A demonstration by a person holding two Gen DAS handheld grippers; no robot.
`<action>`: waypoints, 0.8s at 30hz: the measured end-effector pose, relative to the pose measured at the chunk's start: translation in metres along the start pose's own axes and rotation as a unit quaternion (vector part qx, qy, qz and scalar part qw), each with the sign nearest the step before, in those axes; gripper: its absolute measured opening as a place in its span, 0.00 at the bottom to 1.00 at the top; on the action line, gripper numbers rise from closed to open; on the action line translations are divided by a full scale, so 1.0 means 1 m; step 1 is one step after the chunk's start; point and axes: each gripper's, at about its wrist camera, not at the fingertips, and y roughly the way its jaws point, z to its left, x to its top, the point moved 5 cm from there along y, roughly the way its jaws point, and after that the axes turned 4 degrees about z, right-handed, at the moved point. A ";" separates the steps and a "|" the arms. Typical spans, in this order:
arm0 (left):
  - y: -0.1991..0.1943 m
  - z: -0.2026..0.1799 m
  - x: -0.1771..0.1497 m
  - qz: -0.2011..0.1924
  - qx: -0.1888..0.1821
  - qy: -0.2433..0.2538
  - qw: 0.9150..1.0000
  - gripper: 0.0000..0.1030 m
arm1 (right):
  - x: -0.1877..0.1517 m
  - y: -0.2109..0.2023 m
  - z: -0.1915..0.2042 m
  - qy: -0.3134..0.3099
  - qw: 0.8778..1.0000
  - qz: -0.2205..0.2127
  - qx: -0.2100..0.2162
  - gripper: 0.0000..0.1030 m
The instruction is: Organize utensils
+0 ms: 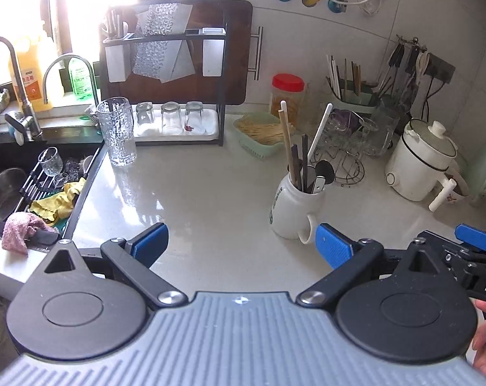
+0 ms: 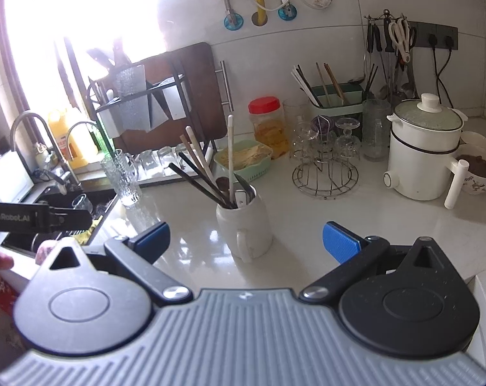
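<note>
Holding both tools low over the white counter (image 1: 191, 186), we have the left gripper (image 1: 243, 247) and the right gripper (image 2: 246, 241) spread wide with nothing between their blue pads. The utensils sit in two places. A white mug (image 2: 244, 225) stands on the counter just ahead of us, crammed with mixed pieces — dark chopsticks (image 2: 198, 180), pale and wooden ones, a long white handle (image 2: 230, 154) and what look like spoons (image 1: 320, 173). Further back against the wall, a green utensil holder (image 2: 336, 103) already carries more chopsticks, standing upright, and other tools hang from a rail (image 2: 391, 19) beside it.

We judge the sorting unsettled: the mug's jumble could be the pile waiting to go into the green holder, or it could be where loose pieces have been gathered. We see no stray utensil lying on the open counter between the mug and us. The sink (image 1: 34, 173) at the left holds glasses and cloths — whether any cutlery lies among them we cannot tell.
</note>
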 end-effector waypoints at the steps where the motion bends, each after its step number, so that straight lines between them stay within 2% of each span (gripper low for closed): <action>1: -0.002 -0.001 -0.002 -0.001 0.002 -0.001 1.000 0.97 | -0.001 -0.002 -0.001 -0.002 1.000 -0.001 0.002 1.00; 13: -0.012 0.000 -0.018 -0.006 0.021 -0.005 1.000 0.97 | -0.009 -0.010 -0.005 -0.020 1.000 -0.010 0.008 1.00; 24: -0.020 0.003 -0.023 -0.011 0.018 -0.004 1.000 0.97 | -0.010 -0.014 -0.004 -0.021 1.000 -0.016 0.006 1.00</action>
